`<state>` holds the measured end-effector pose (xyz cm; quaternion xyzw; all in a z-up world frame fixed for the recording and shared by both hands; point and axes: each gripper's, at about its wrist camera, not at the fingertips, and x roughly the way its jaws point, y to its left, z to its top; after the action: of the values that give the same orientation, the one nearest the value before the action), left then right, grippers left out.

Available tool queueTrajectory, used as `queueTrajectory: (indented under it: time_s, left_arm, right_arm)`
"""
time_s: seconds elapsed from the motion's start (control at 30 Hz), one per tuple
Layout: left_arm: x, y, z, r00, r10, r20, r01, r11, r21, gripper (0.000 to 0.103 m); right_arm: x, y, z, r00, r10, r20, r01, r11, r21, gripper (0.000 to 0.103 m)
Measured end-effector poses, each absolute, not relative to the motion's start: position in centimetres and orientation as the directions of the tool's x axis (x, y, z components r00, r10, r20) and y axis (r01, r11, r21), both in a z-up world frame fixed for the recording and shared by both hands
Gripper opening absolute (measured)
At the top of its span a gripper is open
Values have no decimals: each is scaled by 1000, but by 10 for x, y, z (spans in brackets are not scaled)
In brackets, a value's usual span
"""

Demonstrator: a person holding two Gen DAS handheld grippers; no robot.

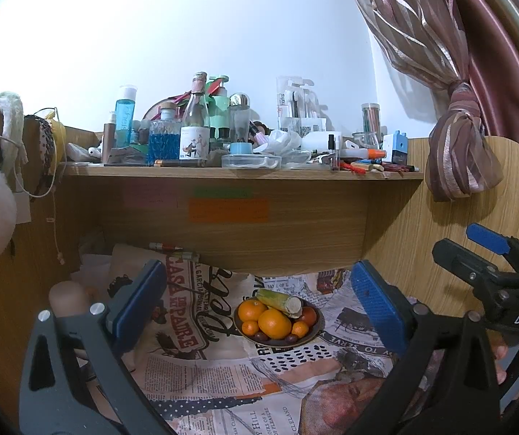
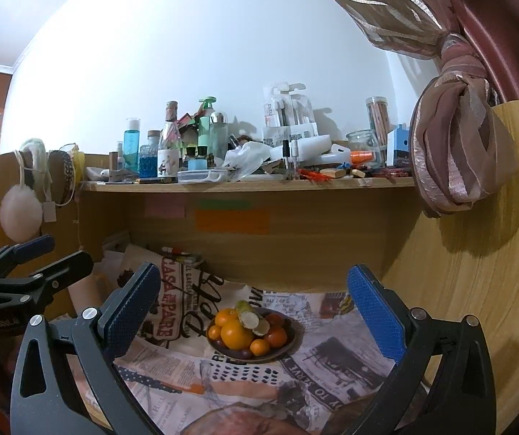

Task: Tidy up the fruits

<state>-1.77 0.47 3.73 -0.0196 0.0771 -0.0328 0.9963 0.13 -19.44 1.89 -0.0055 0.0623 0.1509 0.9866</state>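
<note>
Both claws wide open, holding nothing: left gripper (image 1: 263, 304), right gripper (image 2: 255, 308). Brown plate (image 1: 315, 330) of fruits (image 1: 274, 323) low in the middle of the frame, on newspaper cloth (image 1: 205, 369).

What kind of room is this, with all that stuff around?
Probably a bedroom or dorm desk nook. A wooden shelf crowded with toiletry bottles and pencils, a tied-back curtain, and a bowl of fruit on a newspaper-print cloth suggest someone's living space.
</note>
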Motion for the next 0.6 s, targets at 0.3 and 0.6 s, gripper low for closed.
queueTrajectory:
  time_s: [0.3, 0.6]
  left_arm:
    - [-15, 4, 36, 984, -76, -160, 70, 997, -43, 103]
    - [-12, 5, 36, 983, -80, -163, 74, 996, -47, 103]
  right_arm:
    - [0, -193, 20, 950, 289, -120, -291, 957, 3, 103]
    - [0, -195, 20, 950, 289, -120, -290, 957, 4, 103]
